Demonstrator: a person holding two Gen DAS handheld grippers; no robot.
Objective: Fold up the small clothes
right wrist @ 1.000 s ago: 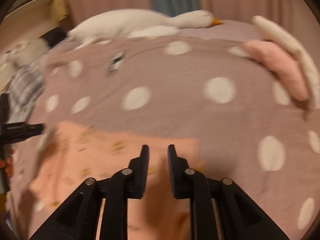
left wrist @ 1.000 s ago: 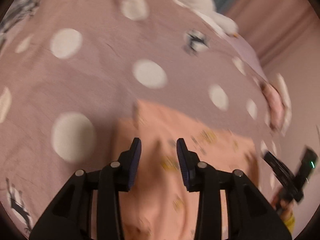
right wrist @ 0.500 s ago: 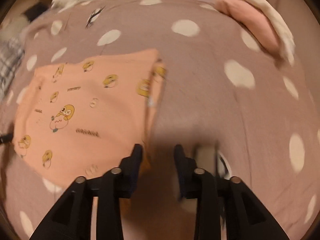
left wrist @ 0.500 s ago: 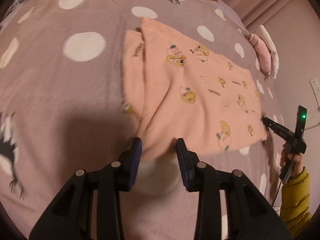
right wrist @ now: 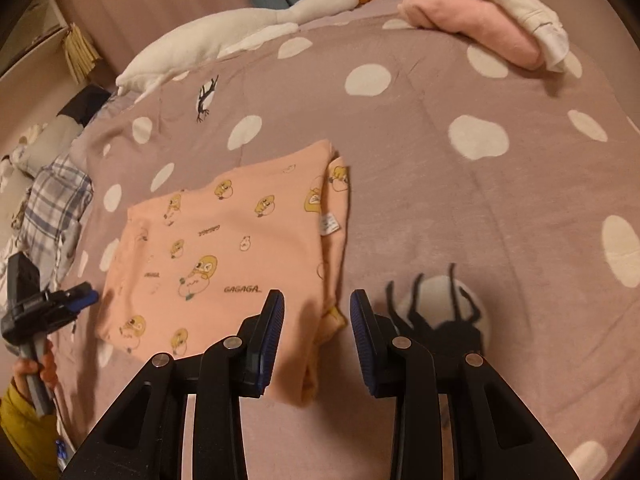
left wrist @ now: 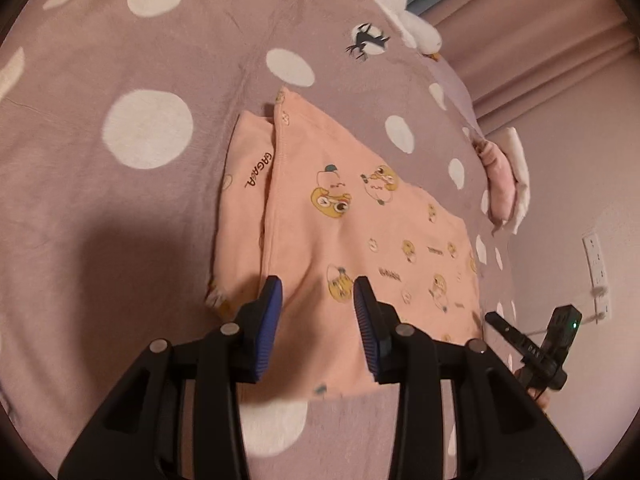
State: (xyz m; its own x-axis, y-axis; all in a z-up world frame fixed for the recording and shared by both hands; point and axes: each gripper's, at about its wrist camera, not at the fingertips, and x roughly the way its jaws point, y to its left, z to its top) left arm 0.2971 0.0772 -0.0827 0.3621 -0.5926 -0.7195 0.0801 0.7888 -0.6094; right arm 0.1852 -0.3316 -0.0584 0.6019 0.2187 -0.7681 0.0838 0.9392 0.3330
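One peach printed garment (left wrist: 360, 232), folded flat, lies on my mauve polka-dot bedspread (left wrist: 120, 200), its layered edge and care tag (right wrist: 330, 224) showing in the right view. My left gripper (left wrist: 318, 312) and right gripper (right wrist: 317, 316) both hover above its near edge, jaws spread apart, holding nothing. Further items at the far edge: white goose plush (right wrist: 224, 36), pink folded cloth (right wrist: 476, 24).

Dim, warm pinkish light, sharp focus, soft foreground shadows, strong fisheye bending at edges.
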